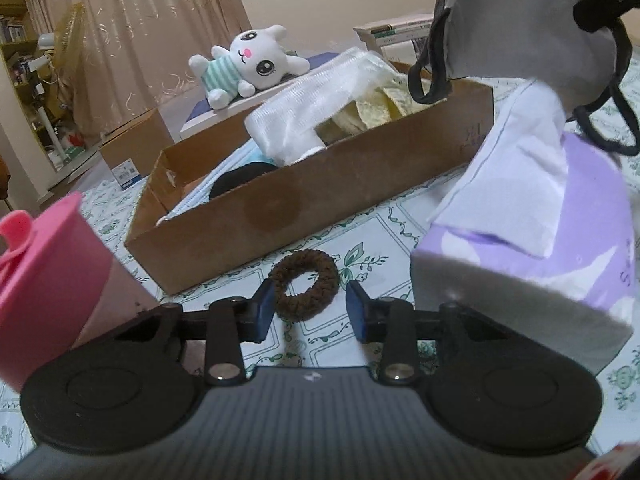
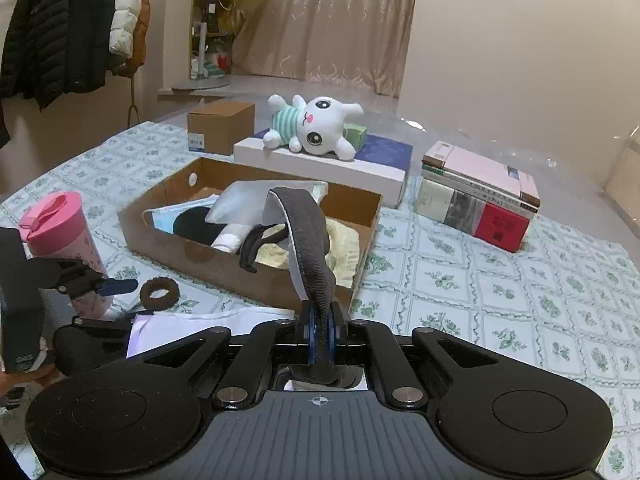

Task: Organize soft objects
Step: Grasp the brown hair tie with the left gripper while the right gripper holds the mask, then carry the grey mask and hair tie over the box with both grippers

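A brown scrunchie lies on the patterned cloth in front of a cardboard box. My left gripper is open, low over the cloth, its blue pads on either side of the scrunchie. My right gripper is shut on a dark grey face mask and holds it up above the near side of the box. The mask hangs at the top right of the left wrist view. The box holds a white cloth, a yellow cloth, a blue mask and a black round pad.
A pink tumbler stands left of my left gripper. A purple tissue pack sits to its right. A white plush toy lies on a flat box behind. Stacked books are at the right, a small carton at the back.
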The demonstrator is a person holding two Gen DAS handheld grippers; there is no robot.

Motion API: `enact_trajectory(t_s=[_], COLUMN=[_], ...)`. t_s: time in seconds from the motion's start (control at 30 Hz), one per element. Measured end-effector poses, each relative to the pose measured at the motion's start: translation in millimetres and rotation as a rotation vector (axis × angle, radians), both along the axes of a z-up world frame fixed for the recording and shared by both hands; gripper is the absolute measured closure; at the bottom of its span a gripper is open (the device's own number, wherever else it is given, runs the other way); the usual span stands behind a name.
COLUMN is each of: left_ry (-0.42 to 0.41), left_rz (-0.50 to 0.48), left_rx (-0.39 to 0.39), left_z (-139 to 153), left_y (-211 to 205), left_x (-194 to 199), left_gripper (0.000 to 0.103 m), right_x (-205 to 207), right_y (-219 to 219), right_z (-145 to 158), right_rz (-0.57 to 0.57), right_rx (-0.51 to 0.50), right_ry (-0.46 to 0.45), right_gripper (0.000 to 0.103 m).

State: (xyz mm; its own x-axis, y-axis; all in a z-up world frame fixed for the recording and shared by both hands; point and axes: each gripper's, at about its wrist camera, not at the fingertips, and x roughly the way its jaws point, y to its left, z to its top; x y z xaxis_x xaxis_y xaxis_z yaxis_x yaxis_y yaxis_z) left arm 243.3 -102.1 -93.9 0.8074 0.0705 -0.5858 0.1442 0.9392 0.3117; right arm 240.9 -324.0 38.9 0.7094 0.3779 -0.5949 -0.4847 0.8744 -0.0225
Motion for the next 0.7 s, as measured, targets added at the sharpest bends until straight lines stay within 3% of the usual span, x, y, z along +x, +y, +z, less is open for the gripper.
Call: enact_trajectory(t_s=[0.27, 0.33, 0.4, 0.47, 0.7], left_ry=[0.017, 0.026, 0.036, 0.041, 0.05], left_rz=[-0.009, -0.011, 0.0, -0.001, -0.007], left_rx=[0.023, 0.028, 0.034, 0.032, -0.019], left_z=[-8.3, -7.7, -7.1, -5.7, 12.6], left_y=[-1.4, -1.4, -2.8, -2.7, 1.2], left_x=[13.3, 15.5, 16.5, 14.6, -8.6], left_gripper=[0.069, 0.073, 0.088, 0.095, 0.099], right_x=[2.0, 0.9, -0.6, -3.8, -17.0], right_y=[0.8, 1.9, 2.6, 3.3, 4.3], right_z=[-6.8, -7.5, -7.5, -6.7, 3.8], right_rz=[0.001, 0.002, 0.002, 0.0, -0.006], right_rx=[0.008, 0.009, 0.01, 0.011, 0.014], right_ry=[0.013, 0.015, 0.018, 0.018, 0.007], right_gripper=[0.097, 0.097, 0.097, 0.097, 0.097])
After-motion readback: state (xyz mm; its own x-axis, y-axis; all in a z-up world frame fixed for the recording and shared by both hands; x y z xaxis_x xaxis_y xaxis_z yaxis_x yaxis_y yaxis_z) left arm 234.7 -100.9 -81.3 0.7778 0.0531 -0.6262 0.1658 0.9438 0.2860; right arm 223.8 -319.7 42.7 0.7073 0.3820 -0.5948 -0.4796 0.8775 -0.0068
